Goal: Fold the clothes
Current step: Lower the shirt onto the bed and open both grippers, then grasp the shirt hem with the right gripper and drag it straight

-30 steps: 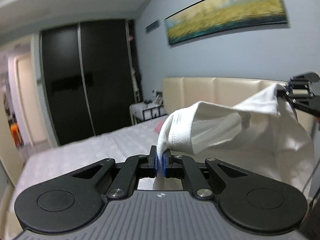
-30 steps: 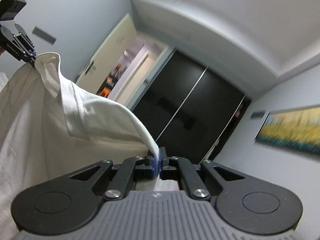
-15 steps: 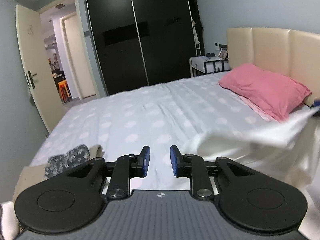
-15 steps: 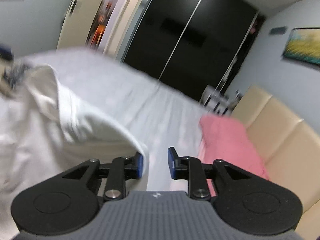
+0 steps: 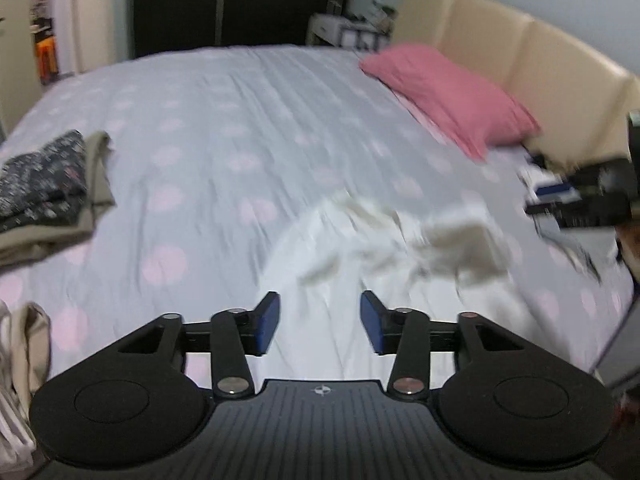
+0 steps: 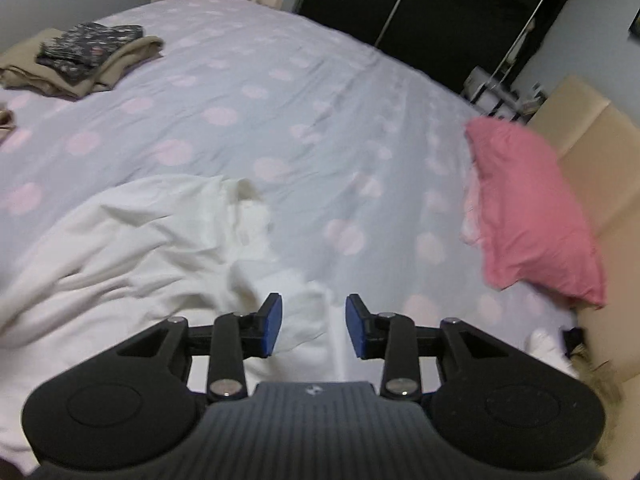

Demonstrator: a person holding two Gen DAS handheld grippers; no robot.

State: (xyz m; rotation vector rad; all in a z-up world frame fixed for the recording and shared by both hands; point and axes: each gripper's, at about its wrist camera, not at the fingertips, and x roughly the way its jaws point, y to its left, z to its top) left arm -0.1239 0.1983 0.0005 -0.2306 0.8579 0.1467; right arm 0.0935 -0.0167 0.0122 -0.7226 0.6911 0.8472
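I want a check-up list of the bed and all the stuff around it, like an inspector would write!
Surface: bed with a pale dotted cover.
Job's things: white garment lying rumpled on the cover; folded pile at the far side.
Clutter: pink pillow by the headboard.
Grippers: left gripper open, holding nothing; right gripper open, holding nothing.
Cables: nothing seen.
Surroundings: dark wardrobe, open doorway.
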